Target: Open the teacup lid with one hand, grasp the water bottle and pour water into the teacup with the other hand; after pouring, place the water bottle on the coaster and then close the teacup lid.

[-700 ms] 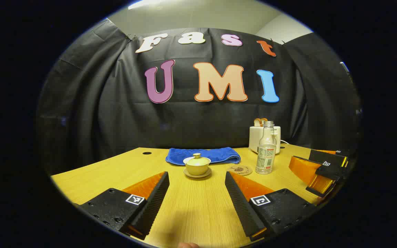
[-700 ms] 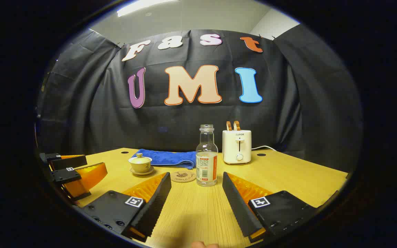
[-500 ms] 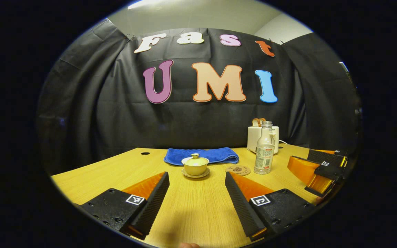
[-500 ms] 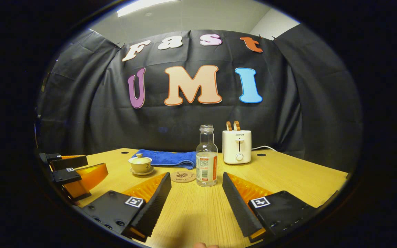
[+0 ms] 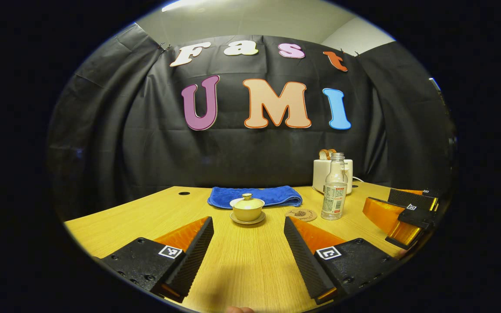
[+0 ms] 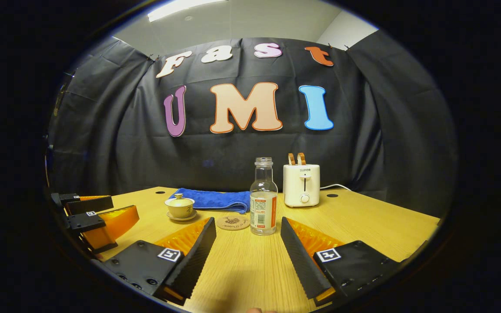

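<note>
Lid (image 5: 247, 201) sits on the teacup (image 5: 247, 211), ahead of the left gripper (image 5: 248, 230), which is spread wide and empty. Centre the knob between the fingers before closing. Right gripper (image 6: 248, 232), likewise spread and empty, faces the upright bottle (image 6: 263, 200) beside the coaster (image 6: 232, 222). Wooden table (image 6: 363, 221) also carries a blue towel (image 6: 215, 201) and a toaster (image 6: 301, 184).

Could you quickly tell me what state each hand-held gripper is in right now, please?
Left hand-held gripper: open, holding nothing, pointed at the lidded teacup.
Right hand-held gripper: open, holding nothing, pointed at the water bottle.
</note>
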Demonstrator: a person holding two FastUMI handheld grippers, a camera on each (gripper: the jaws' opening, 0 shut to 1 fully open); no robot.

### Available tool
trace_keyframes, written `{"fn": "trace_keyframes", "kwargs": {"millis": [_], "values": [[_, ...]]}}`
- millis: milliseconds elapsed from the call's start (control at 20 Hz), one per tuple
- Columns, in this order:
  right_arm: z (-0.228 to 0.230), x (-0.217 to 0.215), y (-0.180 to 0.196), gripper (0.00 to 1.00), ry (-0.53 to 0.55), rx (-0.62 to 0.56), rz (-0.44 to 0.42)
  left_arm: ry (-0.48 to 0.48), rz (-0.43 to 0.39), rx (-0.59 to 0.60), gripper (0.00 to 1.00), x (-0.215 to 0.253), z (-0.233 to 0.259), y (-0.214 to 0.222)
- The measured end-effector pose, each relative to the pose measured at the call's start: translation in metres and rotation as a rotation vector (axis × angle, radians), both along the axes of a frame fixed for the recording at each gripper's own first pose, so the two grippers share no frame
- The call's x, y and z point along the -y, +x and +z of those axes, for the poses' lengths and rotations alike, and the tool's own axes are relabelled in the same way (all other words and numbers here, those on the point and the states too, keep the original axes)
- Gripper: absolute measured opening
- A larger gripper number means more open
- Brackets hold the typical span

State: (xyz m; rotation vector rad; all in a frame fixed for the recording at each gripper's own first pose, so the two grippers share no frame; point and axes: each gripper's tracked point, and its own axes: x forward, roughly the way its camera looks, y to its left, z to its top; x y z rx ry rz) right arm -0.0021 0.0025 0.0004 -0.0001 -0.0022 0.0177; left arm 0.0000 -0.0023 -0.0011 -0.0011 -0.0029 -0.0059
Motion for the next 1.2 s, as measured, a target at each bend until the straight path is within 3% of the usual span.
{"fn": "trace_keyframes", "kwargs": {"millis": [700, 1200], "values": [[0.0, -0.004, -0.001, 0.94, 0.001, -0.002, 0.033, 0.001, -0.006, -0.001, 0.95, 0.001, 0.001, 0.011], [0.0, 0.033, 0.008, 0.94, -0.001, -0.001, -0.032, 0.003, -0.014, -0.009, 0.95, -0.003, -0.003, 0.102]]}}
